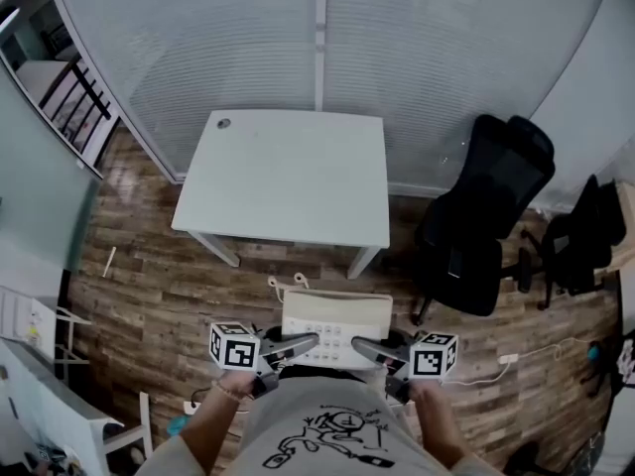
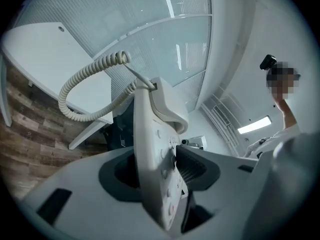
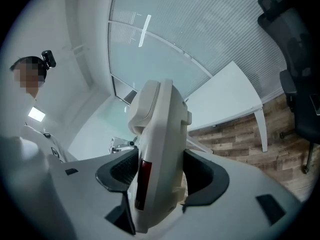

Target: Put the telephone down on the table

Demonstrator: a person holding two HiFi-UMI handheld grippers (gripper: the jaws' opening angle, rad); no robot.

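- Carrying telephone, clamped at one side by left gripper and at the other by right gripper, in the air short of the white surface.
- Best to keep both grippers level, advance them together and set it down flat; coiled cord may snag.

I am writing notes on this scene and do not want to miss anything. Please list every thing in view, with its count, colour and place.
telephone: one, white, held in the air above the floor, nearer the person than the table
coiled cord: one, white, running off the telephone
table: one, white, by the blinds
office chairs: two, black, right of the table
cable: one, white, on the floor at right
floor: one, brown wood planks
blinds: pale grey, behind the table
left gripper: one, grey, shut on the telephone's left side
right gripper: one, grey, shut on its right side
hands: two, behind the grippers
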